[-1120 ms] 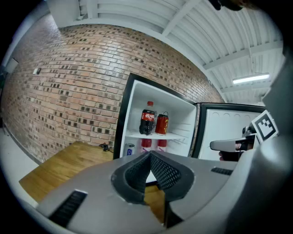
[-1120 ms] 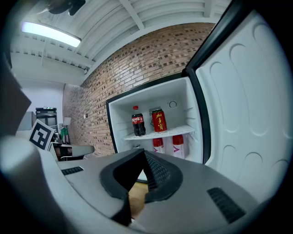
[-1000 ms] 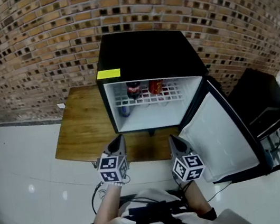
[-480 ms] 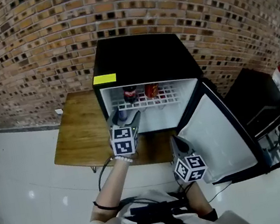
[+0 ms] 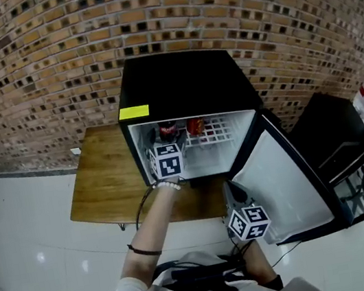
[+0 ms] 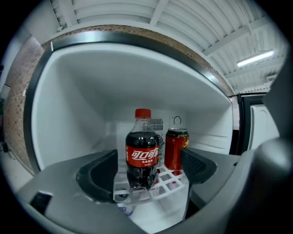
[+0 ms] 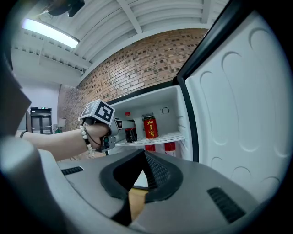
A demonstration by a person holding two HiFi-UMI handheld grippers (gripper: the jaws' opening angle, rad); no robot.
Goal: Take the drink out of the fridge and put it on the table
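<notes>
A black mini fridge (image 5: 185, 81) stands open on a low wooden table (image 5: 105, 183). On its white wire shelf a cola bottle (image 6: 143, 151) with a red cap and label stands upright, with a red can (image 6: 176, 148) just to its right. My left gripper (image 6: 146, 171) reaches into the fridge mouth. Its jaws are opening wide and the bottle stands ahead between them, untouched. In the head view this left gripper (image 5: 166, 144) sits at the shelf's left end. My right gripper (image 7: 144, 160) is shut and empty, low in front of the open door (image 5: 279, 180).
Below the wire shelf lie a small bottle (image 6: 122, 208) and more red cans (image 7: 169, 146). The fridge door swings out to the right. A black cabinet (image 5: 336, 128) stands further right. A brick wall (image 5: 28, 64) rises behind, with white tiled floor (image 5: 28, 224) to the left.
My left gripper has moved from beside my body forward into the fridge opening, and its jaws have spread apart. My right gripper has stayed in place.
</notes>
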